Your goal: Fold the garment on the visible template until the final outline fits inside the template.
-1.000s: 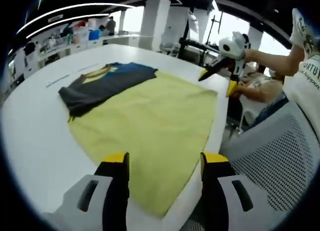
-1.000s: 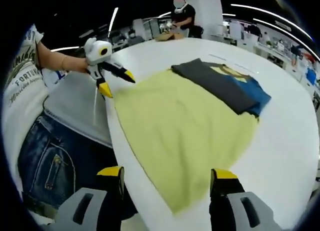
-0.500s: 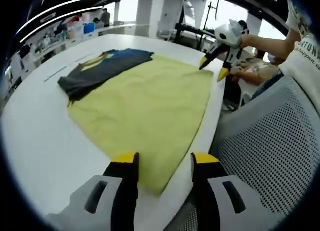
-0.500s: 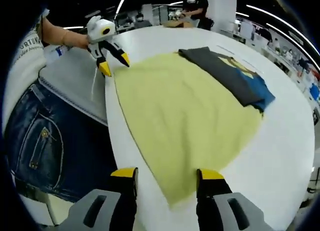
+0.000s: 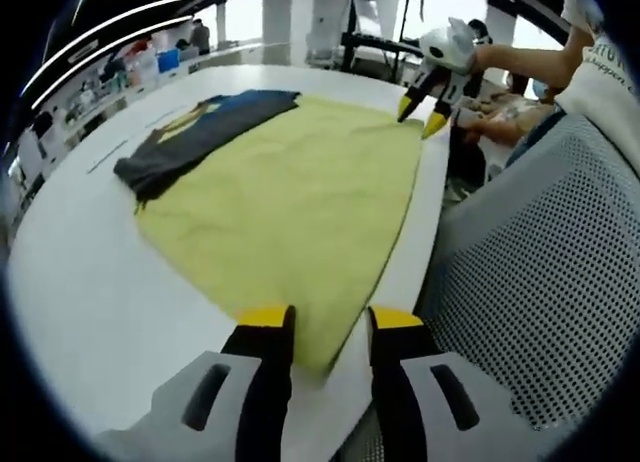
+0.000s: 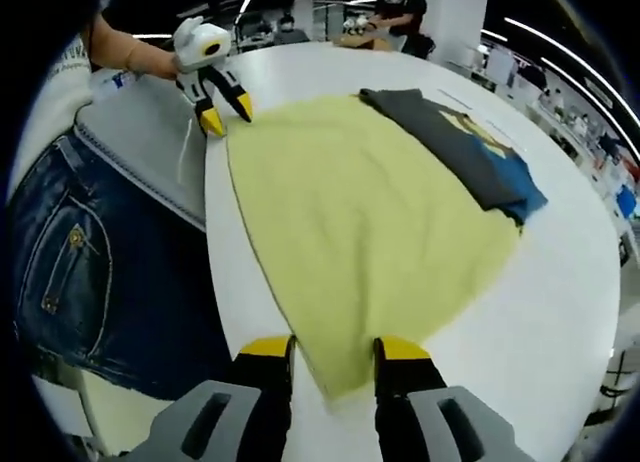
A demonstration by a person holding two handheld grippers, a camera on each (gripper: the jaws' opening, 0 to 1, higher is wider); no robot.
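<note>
A large yellow cloth (image 5: 290,192) (image 6: 370,212) lies spread on the white table (image 5: 80,282). A dark grey garment (image 5: 185,142) (image 6: 450,147) with blue and yellow parts lies folded at the cloth's far edge. My left gripper (image 5: 330,327) is open, its jaws straddling one near corner of the yellow cloth with a narrow gap. In the right gripper view the left gripper (image 6: 228,120) sits at that corner, held by a hand. My right gripper (image 6: 335,352) is open around the other near corner. It appears in the left gripper view as the right gripper (image 5: 420,120).
A grey mesh chair back (image 5: 530,272) stands against the table's edge beside the person in jeans (image 6: 90,272). The white table (image 6: 570,282) is bare beyond the cloth. Shelves and another person (image 6: 405,12) are far behind.
Both grippers have come down to the yellow cloth's near corners, and the jaws of each have narrowed around a corner. The cloth and garment lie as before.
</note>
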